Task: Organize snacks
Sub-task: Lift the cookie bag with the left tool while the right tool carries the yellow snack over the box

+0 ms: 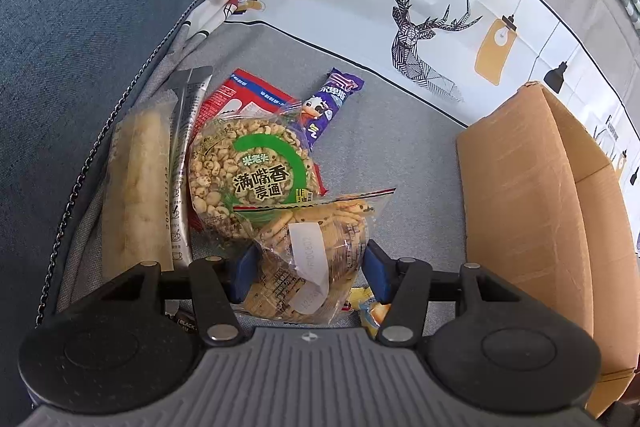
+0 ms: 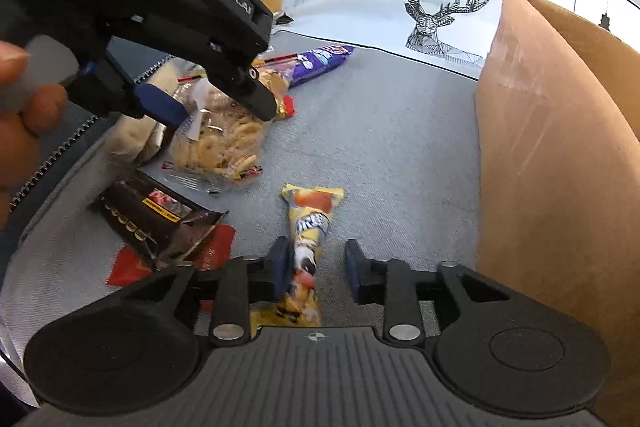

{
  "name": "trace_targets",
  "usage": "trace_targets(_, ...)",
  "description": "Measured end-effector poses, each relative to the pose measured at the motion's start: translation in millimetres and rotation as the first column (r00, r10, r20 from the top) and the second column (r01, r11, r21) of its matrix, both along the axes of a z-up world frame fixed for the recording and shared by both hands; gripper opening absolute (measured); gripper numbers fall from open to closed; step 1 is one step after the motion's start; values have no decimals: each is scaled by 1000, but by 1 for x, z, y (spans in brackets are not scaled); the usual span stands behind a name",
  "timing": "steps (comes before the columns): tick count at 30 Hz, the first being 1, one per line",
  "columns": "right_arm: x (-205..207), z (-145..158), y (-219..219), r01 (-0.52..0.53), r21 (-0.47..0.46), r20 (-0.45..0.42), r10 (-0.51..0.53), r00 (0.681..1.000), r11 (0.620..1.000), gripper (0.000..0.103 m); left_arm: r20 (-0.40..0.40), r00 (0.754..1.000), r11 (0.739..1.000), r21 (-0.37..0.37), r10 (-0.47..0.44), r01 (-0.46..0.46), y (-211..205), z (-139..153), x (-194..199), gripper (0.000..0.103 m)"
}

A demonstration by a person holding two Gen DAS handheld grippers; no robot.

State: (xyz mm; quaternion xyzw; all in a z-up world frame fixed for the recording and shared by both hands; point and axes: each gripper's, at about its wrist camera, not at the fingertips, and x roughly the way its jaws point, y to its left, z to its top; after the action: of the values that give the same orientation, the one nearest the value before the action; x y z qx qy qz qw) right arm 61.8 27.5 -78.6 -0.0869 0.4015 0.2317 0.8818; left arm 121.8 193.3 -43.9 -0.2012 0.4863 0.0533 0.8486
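A: Left tool (image 1: 312, 271), state?
B: Closed on the clear cracker bag (image 1: 316, 247); both blue pads are seen pressed against the bag's sides. In the right wrist view the same tool (image 2: 224, 107) is seen above the pile, gripped by a hand (image 2: 24, 115) at the left edge.

A: Right tool (image 2: 316, 267)?
B: Jaws are held partly apart. The yellow snack packet (image 2: 310, 223) is lodged between them, lying against the left pad, while a gap is left to the right pad. Whether it is truly pinched cannot be told; no grip is shown.

A: Surface?
B: A grey fabric cushion (image 1: 380, 147), backed by a printed deer cloth (image 1: 420, 39).

A: Remaining snacks?
B: A round puffed-grain cake pack (image 1: 248, 171) is listed beside the cracker bag, laid over a red packet (image 1: 236, 95). A purple wrapper (image 1: 324, 107) is placed just behind it. A pale long pack (image 1: 136, 187) and a silver sachet (image 1: 182, 163) are ranged along the left. A black packet (image 2: 156, 219) is recorded over a red wrapper (image 2: 128, 263), near the right tool.

A: Container?
B: A cardboard box (image 1: 532, 195) is stood at the right, apart from the pile.
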Motion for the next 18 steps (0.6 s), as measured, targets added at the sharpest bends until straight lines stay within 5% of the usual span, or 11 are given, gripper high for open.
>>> trace_targets(4,-1,-2,2,-11,-13,11,11,1000,1000,36,-1,1000,1000,0,0,0,0,-1,0,61)
trace_targets(7,-1,-1,1,-19,4,5,19,1000,1000,13,3,1000,1000,1,-2,2,0,0,0,61)
trace_targets(18,-9,24,-8,7,87,135,-19,991,996,12,58,998,1000,-20,-8,9,-6,13,0,61)
